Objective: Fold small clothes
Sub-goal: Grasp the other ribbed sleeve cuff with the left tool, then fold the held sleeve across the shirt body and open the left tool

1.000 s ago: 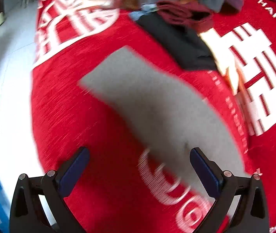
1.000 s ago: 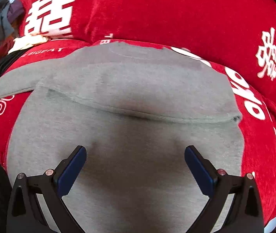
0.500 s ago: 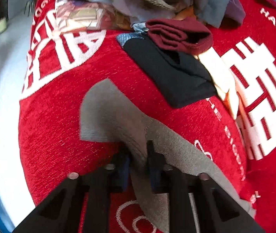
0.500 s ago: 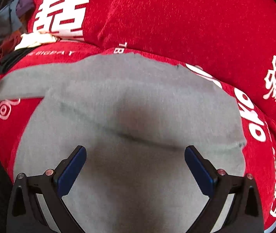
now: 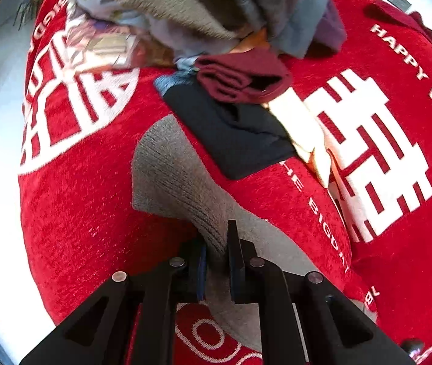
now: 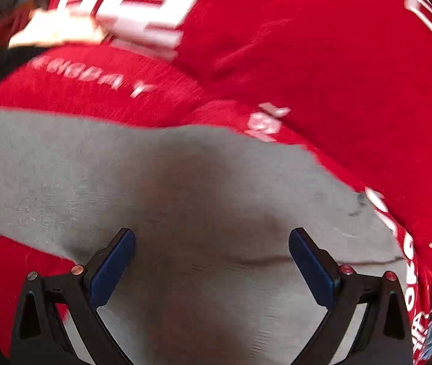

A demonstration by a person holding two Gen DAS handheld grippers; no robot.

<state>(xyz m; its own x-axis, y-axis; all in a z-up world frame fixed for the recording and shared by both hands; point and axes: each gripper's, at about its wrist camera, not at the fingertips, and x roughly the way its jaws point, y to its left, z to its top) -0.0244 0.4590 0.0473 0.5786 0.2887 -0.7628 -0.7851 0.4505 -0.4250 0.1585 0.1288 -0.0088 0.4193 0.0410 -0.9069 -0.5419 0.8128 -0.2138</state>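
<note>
the left gripper (image 5: 217, 248) is clamped on the ribbed cuff of a grey garment (image 5: 173, 176), pinching a raised ridge of the knit between its two fingers, with the cuff end fanning out beyond the tips. the garment lies on a red cover (image 5: 79, 213) with white lettering and large white symbols, and its body runs back under the gripper toward the lower right of the left wrist view.

just past the cuff sits a black cloth (image 5: 231, 133), with a folded maroon piece (image 5: 240, 79) resting on its far edge and a pale yellow item (image 5: 301, 133) beside it. behind these is a heap of mixed clothes (image 5: 203, 9) in beige, grey-blue and light prints.

the right gripper (image 6: 213, 261) has its fingers wide apart and holds nothing; it hangs over the broad grey body of the garment (image 6: 185, 188), which spreads flat across the red cover (image 6: 322, 60). this view is blurred, so finer detail of the cloth is hard to read.
</note>
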